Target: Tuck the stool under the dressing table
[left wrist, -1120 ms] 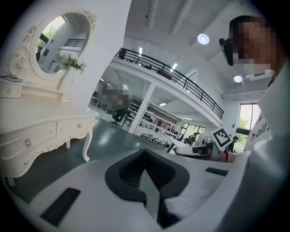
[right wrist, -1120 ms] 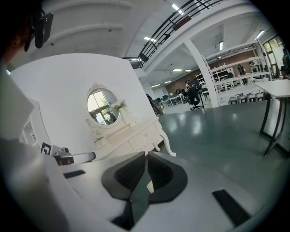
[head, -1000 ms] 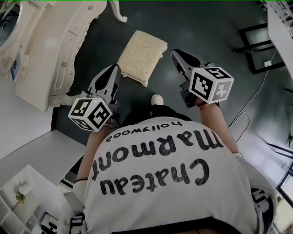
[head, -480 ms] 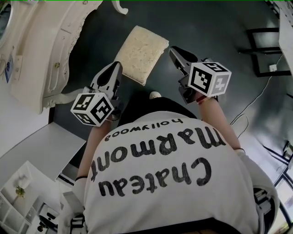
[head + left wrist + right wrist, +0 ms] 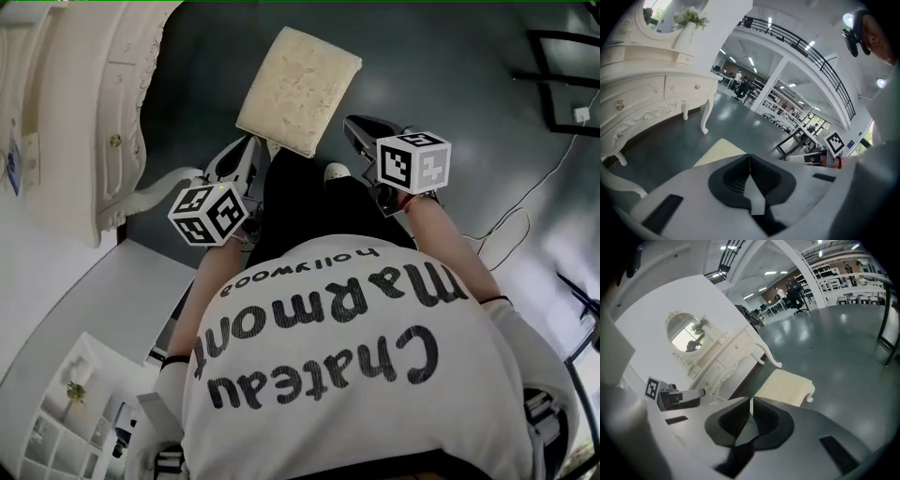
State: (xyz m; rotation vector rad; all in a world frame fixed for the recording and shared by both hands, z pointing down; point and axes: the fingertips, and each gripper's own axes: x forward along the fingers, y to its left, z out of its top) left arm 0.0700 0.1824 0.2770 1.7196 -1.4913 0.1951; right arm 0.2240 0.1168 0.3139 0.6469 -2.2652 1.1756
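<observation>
Nothing done: stool point(image 5: 300, 89) ahead of left gripper point(image 5: 251, 143), right gripper point(image 5: 353, 127) (4 jaws together, empty), not under table point(image 5: 75, 122).

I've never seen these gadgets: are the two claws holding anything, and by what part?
Nothing is held. The left claw and the right claw are both shut and empty; the stool stands beyond them.

Big open-plan office hall with a mock bedroom corner: black mezzanine railing point(image 5: 801, 40), strip ceiling lights point(image 5: 751, 61), far black office chair point(image 5: 800, 303), glossy dark grey floor point(image 5: 450, 66), cream carved dressing table point(image 5: 642, 105) against a white partition wall point(image 5: 656, 310).
</observation>
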